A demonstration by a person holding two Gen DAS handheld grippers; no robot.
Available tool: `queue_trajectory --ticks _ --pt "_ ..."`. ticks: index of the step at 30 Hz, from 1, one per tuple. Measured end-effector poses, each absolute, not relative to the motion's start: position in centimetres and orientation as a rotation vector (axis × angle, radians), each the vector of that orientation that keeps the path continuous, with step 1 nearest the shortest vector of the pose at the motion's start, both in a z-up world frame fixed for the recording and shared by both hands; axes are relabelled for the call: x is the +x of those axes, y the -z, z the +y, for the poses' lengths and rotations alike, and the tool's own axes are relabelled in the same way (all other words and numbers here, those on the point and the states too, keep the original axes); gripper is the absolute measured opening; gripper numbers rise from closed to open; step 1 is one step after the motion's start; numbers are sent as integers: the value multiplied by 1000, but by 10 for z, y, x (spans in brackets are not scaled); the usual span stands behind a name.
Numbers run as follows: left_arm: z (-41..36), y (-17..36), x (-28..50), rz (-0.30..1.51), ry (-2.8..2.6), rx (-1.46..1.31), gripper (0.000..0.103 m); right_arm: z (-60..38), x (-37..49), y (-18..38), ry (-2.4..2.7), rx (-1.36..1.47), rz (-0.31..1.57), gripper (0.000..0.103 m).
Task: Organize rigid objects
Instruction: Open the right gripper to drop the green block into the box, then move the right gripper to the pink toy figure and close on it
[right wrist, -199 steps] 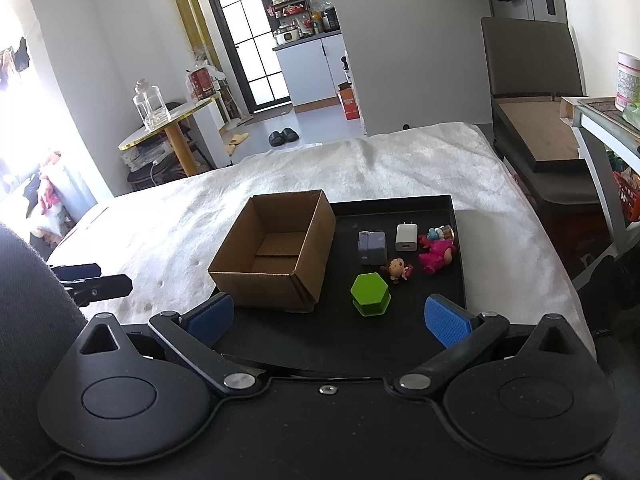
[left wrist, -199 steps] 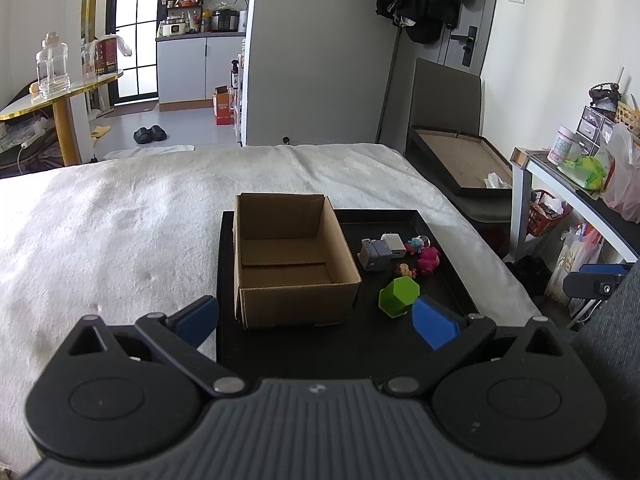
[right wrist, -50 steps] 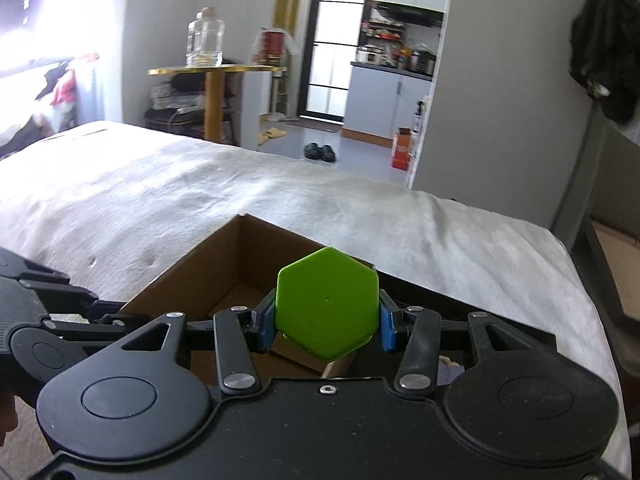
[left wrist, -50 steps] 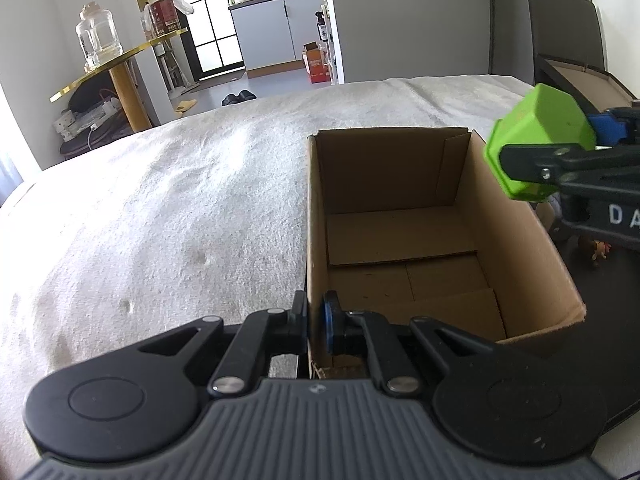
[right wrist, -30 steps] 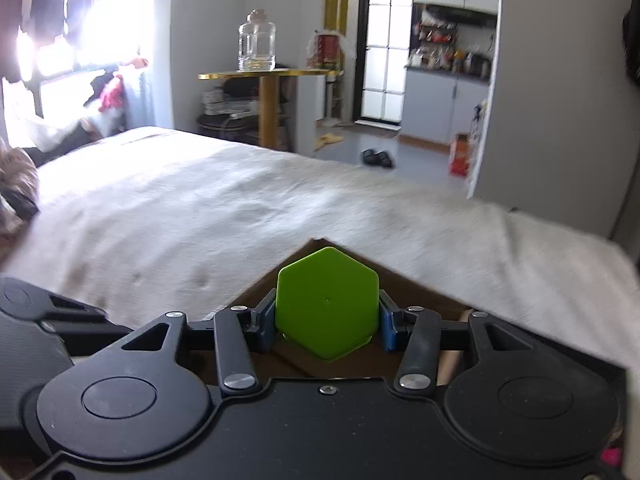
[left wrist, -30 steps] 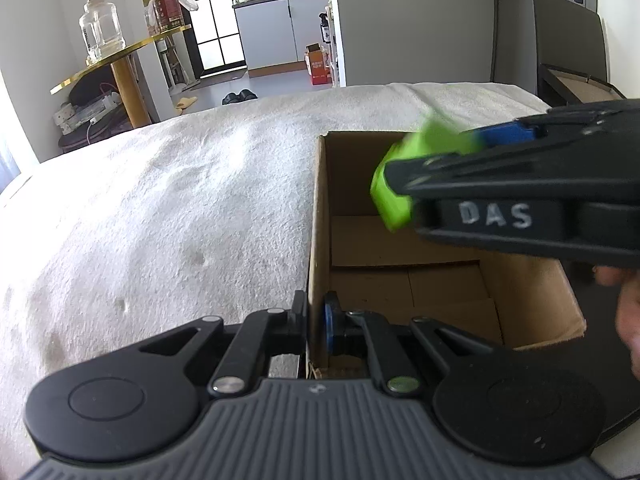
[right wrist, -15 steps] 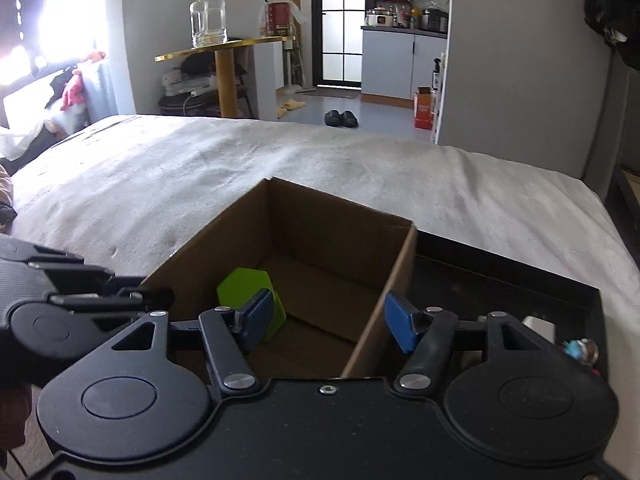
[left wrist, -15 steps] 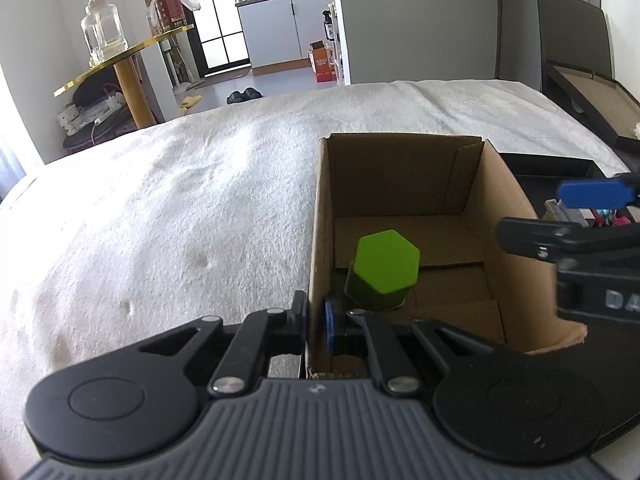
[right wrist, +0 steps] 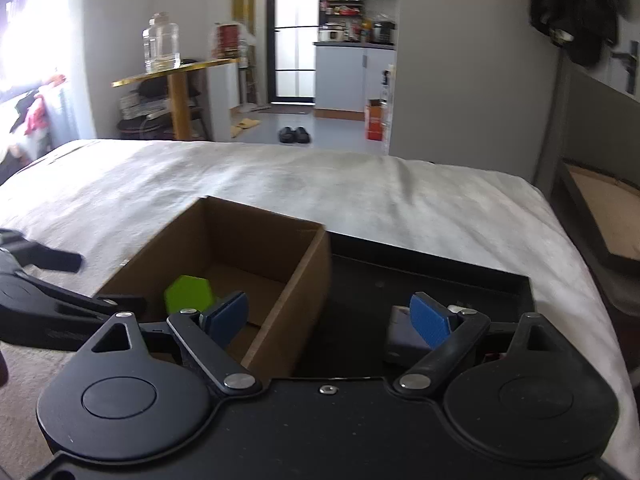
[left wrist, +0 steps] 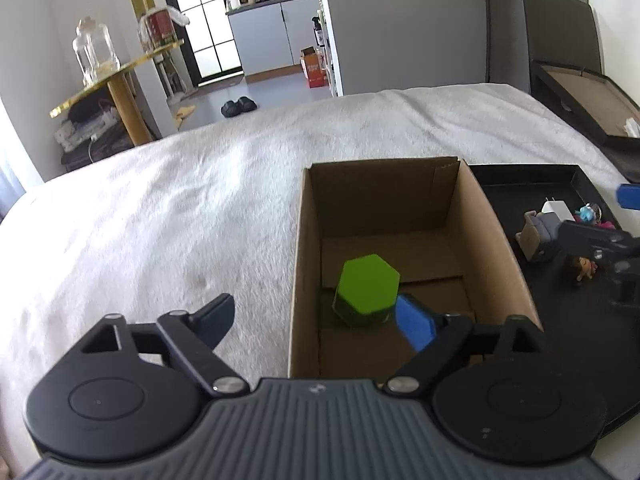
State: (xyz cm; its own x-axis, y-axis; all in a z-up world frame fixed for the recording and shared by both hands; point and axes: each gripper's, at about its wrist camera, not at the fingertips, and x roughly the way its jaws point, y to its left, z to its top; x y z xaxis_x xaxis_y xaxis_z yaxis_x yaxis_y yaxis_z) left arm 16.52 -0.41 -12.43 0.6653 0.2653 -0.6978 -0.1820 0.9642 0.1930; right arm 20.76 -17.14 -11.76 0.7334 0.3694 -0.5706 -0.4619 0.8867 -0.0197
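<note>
A green hexagonal block (left wrist: 366,290) lies on the floor of the open cardboard box (left wrist: 496,236), which stands on a black tray (left wrist: 532,176). It also shows in the right wrist view (right wrist: 186,292) inside the box (right wrist: 296,292). My left gripper (left wrist: 316,320) is open and straddles the box's near left wall. My right gripper (right wrist: 326,316) is open and empty, over the box's right wall and the tray (right wrist: 400,276). On the tray sit a grey block (left wrist: 538,236), a white charger (left wrist: 554,210), a small doll (left wrist: 582,268) and a pink and blue toy (left wrist: 592,214).
The tray lies on a white bedspread (left wrist: 180,216). A dark chair with a flat board (left wrist: 580,88) stands to the right of the bed. A gold side table with a glass jar (left wrist: 94,54) stands at the back left.
My left gripper has let go of the box wall and opened. My right gripper has moved right, away from the box interior. The green block stays in the box.
</note>
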Motion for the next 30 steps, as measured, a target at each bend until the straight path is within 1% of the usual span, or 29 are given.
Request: queue_trajectory --ticks 5,15,25,28,30 --pt "-7 121 169 819 -255 129 90 -195 213 124 -390 -136 614 89" --pt "-17 116 173 808 -276 167 97 -234 217 141 -313 -118 640 90" --pt "-26 116 180 812 -293 205 98 -262 222 160 -277 -119 656 90" --pt "-27 115 182 808 -304 182 98 -268 226 166 -277 -115 668 86" --pt "-30 115 185 806 -306 188 98 -270 230 171 -277 -113 679 82"
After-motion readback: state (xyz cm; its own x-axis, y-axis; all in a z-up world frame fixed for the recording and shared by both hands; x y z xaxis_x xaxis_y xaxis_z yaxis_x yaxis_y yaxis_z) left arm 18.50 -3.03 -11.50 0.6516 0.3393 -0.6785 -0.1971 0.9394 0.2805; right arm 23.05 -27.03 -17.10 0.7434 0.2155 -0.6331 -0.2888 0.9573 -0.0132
